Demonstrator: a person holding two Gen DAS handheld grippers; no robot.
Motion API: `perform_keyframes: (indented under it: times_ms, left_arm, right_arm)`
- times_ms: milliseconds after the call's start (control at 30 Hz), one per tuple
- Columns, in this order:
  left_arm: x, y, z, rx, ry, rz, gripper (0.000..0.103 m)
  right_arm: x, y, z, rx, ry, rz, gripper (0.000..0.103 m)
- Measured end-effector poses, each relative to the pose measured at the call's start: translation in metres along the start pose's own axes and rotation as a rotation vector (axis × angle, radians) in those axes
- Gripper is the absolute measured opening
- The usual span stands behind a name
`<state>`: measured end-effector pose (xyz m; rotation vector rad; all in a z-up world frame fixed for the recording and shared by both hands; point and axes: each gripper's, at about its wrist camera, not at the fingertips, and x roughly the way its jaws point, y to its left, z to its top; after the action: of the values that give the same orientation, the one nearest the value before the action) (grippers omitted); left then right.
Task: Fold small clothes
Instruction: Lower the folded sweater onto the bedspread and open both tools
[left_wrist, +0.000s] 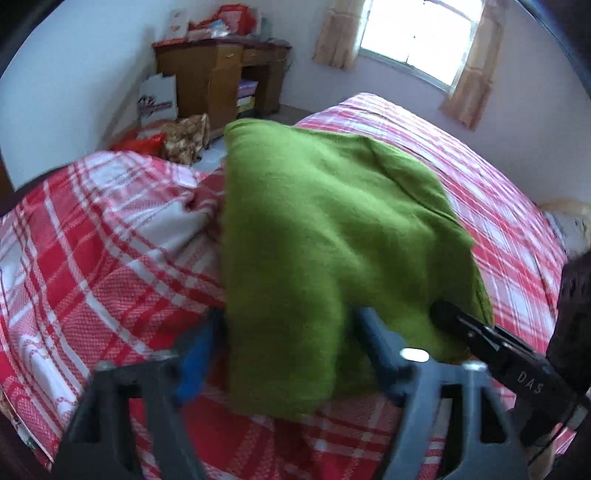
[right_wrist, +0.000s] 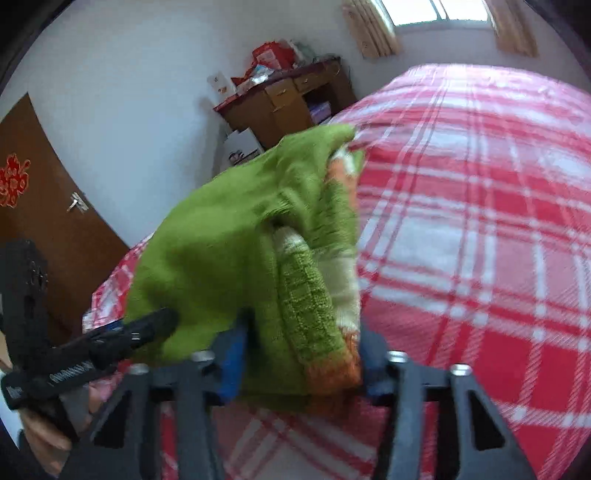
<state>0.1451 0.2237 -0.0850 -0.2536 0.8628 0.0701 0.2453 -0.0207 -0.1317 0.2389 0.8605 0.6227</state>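
Both grippers' jaws clamp green sweater (left_wrist: 314, 236) above bed (left_wrist: 92, 258); orange-white trim (right_wrist: 332, 373) shows only in right view.

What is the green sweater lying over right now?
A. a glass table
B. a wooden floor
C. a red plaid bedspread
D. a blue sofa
C: the sweater, held in both grippers, hangs over the red-and-white plaid bedspread.

Home bedroom. Bed with red-and-white plaid cover (left_wrist: 110, 266) fills most of room. Wooden desk (left_wrist: 218, 81) with drawers in corner, clutter on top. Curtained window (left_wrist: 417, 33) behind. Brown door (right_wrist: 44, 206) with red paper decoration.
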Motion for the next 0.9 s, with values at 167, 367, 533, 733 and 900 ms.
perform_keyframes:
  times_ms: [167, 367, 533, 733, 900]
  left_arm:
    - [-0.018, -0.004, -0.001, 0.022, -0.004, 0.062, 0.031]
    - [-0.019, -0.007, -0.009, 0.055, 0.019, 0.098, 0.031]
    - [-0.027, -0.010, -0.019, 0.099, 0.000, 0.164, 0.042]
    - [-0.052, -0.014, -0.029, 0.132, -0.062, 0.218, 0.059]
    - [-0.059, -0.019, -0.036, 0.134, -0.061, 0.205, 0.069]
  right_arm:
    - [-0.014, 0.008, 0.003, 0.092, 0.065, 0.121, 0.028]
    - [-0.014, -0.012, -0.005, 0.148, 0.068, 0.053, 0.025]
    - [-0.020, -0.018, -0.017, 0.179, 0.047, 0.077, 0.028]
    - [-0.067, -0.001, -0.033, 0.107, -0.007, -0.032, 0.031]
    - [-0.107, 0.025, -0.042, -0.020, -0.121, -0.215, 0.073]
